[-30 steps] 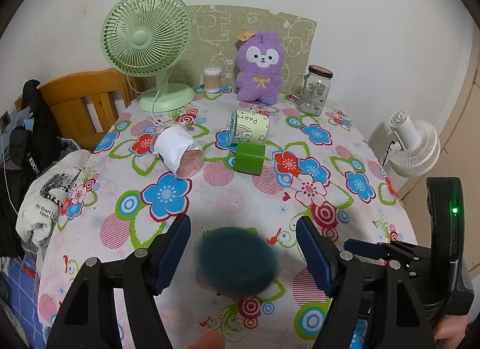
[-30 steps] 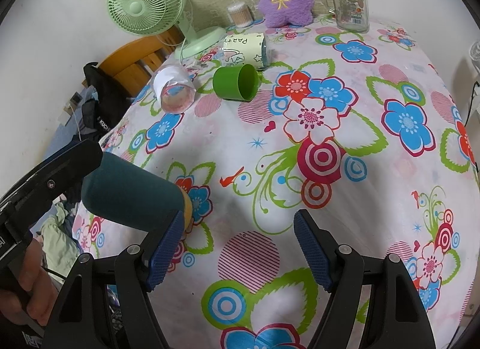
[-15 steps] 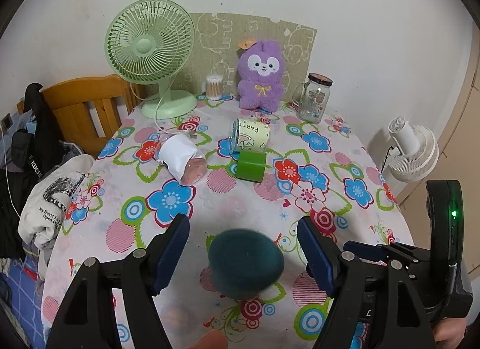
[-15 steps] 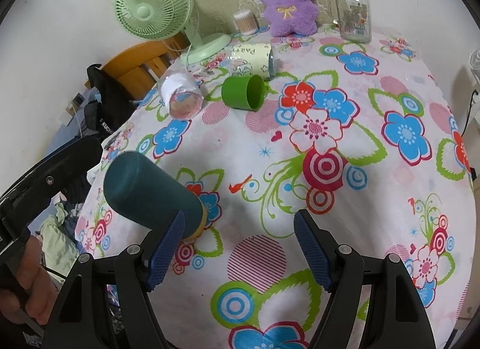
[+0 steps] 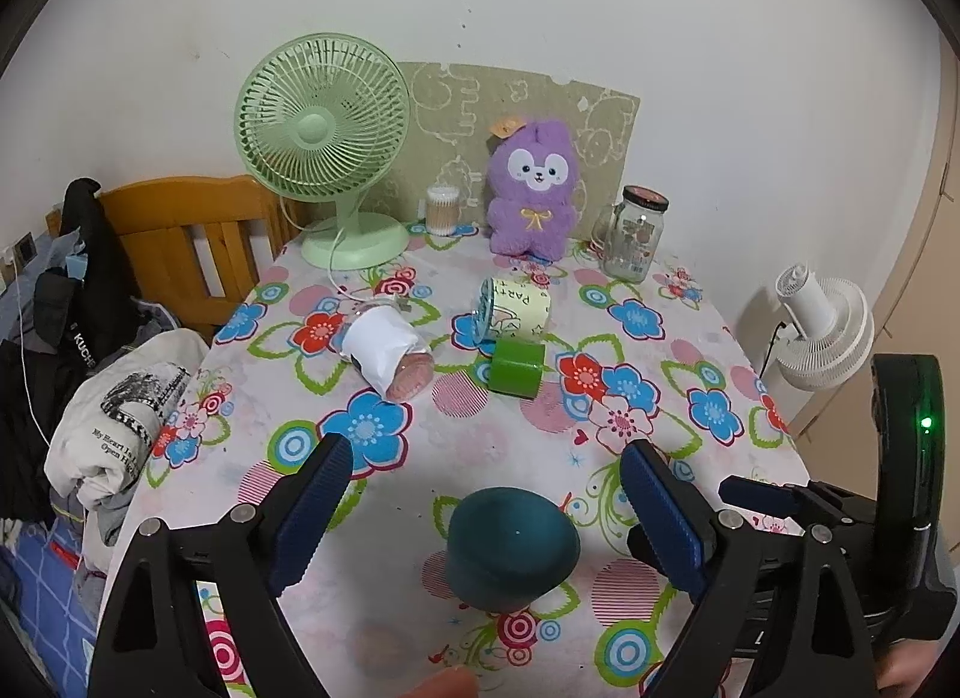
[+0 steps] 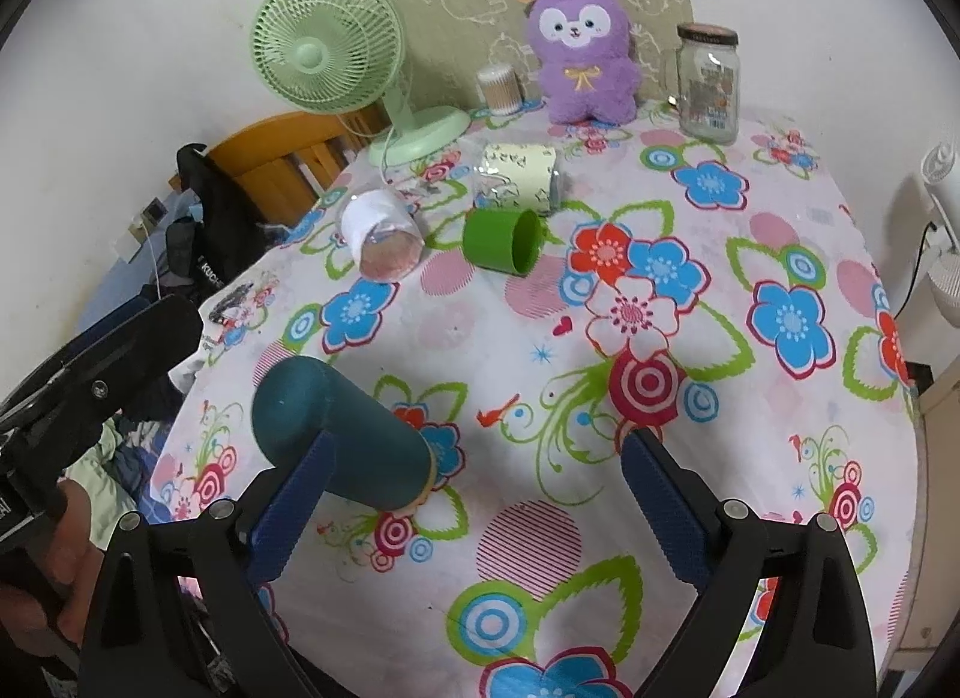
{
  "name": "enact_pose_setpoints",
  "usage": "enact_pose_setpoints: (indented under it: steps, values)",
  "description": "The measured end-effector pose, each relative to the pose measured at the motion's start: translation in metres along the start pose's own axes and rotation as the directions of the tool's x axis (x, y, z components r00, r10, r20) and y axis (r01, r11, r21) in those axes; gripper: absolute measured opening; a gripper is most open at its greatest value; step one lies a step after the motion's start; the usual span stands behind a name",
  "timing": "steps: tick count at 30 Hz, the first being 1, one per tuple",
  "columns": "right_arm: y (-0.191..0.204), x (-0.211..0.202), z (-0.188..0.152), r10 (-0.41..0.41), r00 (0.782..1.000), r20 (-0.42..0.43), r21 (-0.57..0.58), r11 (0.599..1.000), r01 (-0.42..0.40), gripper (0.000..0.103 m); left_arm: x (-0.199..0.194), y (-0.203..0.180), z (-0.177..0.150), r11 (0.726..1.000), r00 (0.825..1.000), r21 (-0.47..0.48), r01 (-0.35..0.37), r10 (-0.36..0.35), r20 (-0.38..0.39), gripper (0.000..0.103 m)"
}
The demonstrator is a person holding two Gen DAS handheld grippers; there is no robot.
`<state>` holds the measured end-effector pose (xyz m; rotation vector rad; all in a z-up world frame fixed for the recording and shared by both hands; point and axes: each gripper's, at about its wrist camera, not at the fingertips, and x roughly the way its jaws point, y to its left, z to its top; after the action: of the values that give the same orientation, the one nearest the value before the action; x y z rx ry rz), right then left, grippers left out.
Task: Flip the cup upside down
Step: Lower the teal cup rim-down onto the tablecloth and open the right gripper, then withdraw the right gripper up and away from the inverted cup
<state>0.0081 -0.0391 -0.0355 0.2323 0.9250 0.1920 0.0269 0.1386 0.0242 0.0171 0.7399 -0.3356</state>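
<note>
A dark teal cup (image 5: 510,548) stands upside down on the flowered tablecloth near the front edge, its closed base up; it also shows in the right wrist view (image 6: 342,434). My left gripper (image 5: 480,518) is open, its blue pads wide on either side of the cup and apart from it. My right gripper (image 6: 474,512) is open and empty, to the right of the cup. The left gripper's black body (image 6: 96,380) shows at the left of the right wrist view.
A green cup (image 5: 516,367), a white-wrapped glass (image 5: 387,351) and a pale yellow printed cup (image 5: 513,305) lie on their sides mid-table. A green fan (image 5: 327,140), purple plush (image 5: 531,188), glass jar (image 5: 636,233) and swab box stand at the back. A wooden chair with clothes is left.
The left gripper has drawn back and up from the teal cup, which now stands free on the table. The right gripper has also pulled back a little.
</note>
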Motion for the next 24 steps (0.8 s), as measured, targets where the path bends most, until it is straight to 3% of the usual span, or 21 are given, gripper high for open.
enact_pose_setpoints:
  steps: [12, 24]
  values:
    - [0.026, -0.015, 0.009, -0.007, 0.998, 0.06, -0.058, 0.998, 0.01, 0.101, -0.021, 0.022, 0.007, 0.999, 0.998, -0.026, -0.028, 0.029, 0.056, 0.1]
    - [0.047, -0.041, 0.023, -0.036, 0.984, 0.177, -0.076, 0.996, 0.05, 0.103, -0.038, 0.029, 0.013, 0.999, 0.994, -0.027, -0.024, 0.027, 0.11, 0.103]
